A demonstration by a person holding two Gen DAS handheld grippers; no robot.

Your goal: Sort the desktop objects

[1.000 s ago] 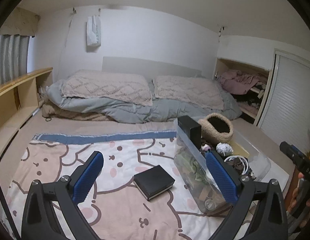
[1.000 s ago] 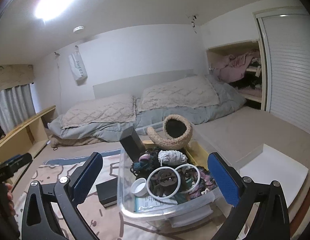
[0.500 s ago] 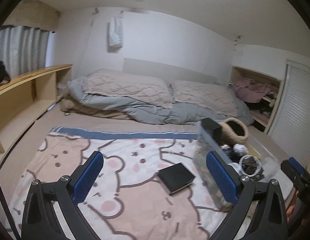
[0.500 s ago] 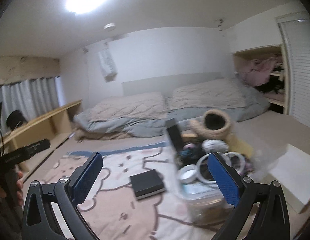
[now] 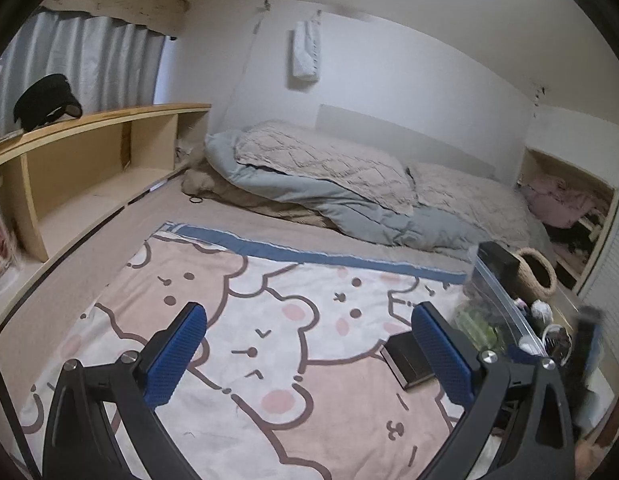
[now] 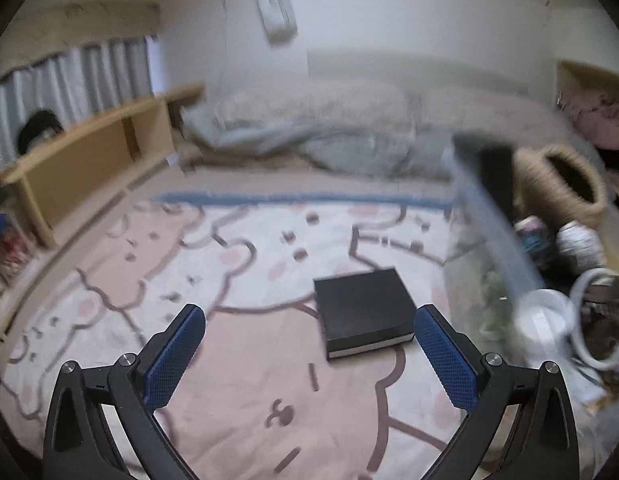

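Over on the far left a low wooden shelf (image 5: 89, 160) runs along the wall, with something dark and floppy, a black hat (image 5: 45, 100) perhaps, sitting on top of it in front of grey curtains (image 5: 89, 64). Next along, the left gripper (image 5: 309, 356) hangs above a bear-print blanket (image 5: 269, 320), its blue-padded fingers (image 5: 175, 356) spread wide with nothing between them. The bedding beyond (grey duvet (image 5: 349, 208), beige pillows (image 5: 321, 164)) is bunched against the back wall. The right gripper (image 6: 309, 356) is likewise wide apart and empty, low over the same blanket; its view is smeared with blur. A flat black box (image 6: 363, 312) lies on the blanket just ahead of its right finger, apart from the pad. Just right of the box stands a clear plastic bin (image 6: 493, 232), crammed with oddments: a tall black box (image 5: 497, 264) propped at its far end, a woven straw basket (image 6: 565, 184) tipped on its side, white rings (image 6: 589, 320) and a small white cup (image 6: 543, 316). Furthest right, an open cubby (image 5: 565, 200) holds pink cloth.
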